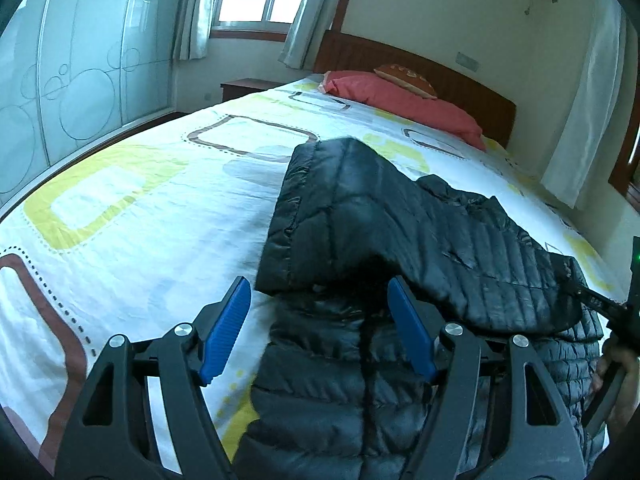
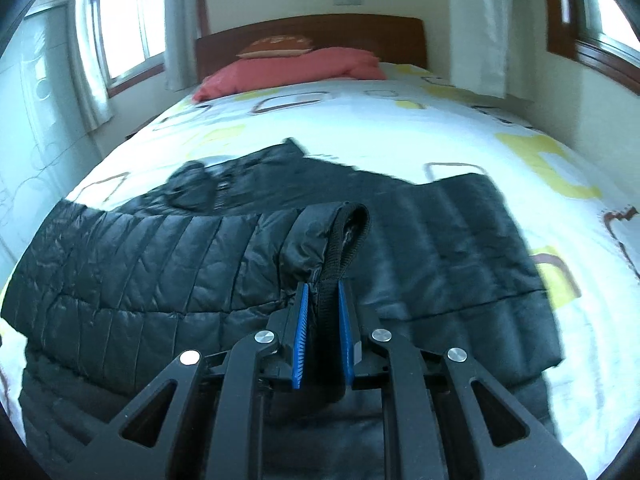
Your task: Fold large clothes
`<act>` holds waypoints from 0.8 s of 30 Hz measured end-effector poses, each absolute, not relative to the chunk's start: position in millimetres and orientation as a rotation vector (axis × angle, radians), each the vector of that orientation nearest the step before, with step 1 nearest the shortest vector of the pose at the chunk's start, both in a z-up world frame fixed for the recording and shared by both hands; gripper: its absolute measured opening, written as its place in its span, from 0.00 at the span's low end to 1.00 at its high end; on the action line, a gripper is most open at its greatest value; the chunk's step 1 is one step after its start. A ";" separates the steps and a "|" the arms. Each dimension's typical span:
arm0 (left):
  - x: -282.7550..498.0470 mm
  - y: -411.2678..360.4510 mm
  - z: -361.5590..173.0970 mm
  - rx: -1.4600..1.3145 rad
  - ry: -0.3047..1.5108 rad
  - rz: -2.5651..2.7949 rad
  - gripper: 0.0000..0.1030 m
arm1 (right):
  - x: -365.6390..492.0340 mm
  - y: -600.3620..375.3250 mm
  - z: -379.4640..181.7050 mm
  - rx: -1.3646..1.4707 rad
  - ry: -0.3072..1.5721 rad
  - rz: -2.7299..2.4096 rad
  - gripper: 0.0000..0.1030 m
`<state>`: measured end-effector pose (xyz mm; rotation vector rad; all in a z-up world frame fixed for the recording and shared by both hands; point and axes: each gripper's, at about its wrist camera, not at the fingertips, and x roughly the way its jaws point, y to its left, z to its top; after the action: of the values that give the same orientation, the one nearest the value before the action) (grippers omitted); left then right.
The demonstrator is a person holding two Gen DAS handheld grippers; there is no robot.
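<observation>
A black quilted puffer jacket [image 1: 400, 220] lies on the bed, one sleeve laid across its body. My left gripper [image 1: 318, 292] hovers open above the jacket's near part, blue pads wide apart with nothing pinched between them. In the right wrist view the same jacket [image 2: 140, 264] spreads across the sheet. There my right gripper [image 2: 323, 292] is shut on the sleeve cuff [image 2: 352, 224], whose black ribbed band sticks up between the blue pads. At the right edge of the left wrist view, the right gripper [image 1: 592, 300] grips the sleeve end, with a hand [image 1: 616, 376] below it.
The bed [image 1: 120, 208] has a white sheet with yellow and brown squares. A red pillow [image 1: 400, 100] and a small brown cushion [image 1: 408, 76] lie by the wooden headboard [image 2: 312, 36]. A glass wardrobe [image 1: 72, 80] stands left of the bed; curtained windows sit behind.
</observation>
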<state>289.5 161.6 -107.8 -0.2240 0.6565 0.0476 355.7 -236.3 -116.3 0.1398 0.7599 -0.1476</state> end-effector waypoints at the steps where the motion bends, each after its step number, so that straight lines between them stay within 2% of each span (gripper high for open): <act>1: 291.9 159.7 -108.3 -0.222 0.659 0.044 0.69 | 355.2 -242.6 -116.6 0.141 0.760 -0.159 0.14; 13: 340.4 145.5 -122.5 -0.165 0.714 0.079 0.69 | 356.4 -301.9 -147.2 0.163 0.822 -0.242 0.14; 24: 366.2 157.3 -154.3 -0.207 0.834 0.097 0.70 | 356.3 -310.9 -154.8 0.192 0.835 -0.244 0.15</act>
<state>366.2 157.3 -154.3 -0.2071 0.8336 0.0966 356.3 -310.9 -154.8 0.1922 0.8346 -0.2436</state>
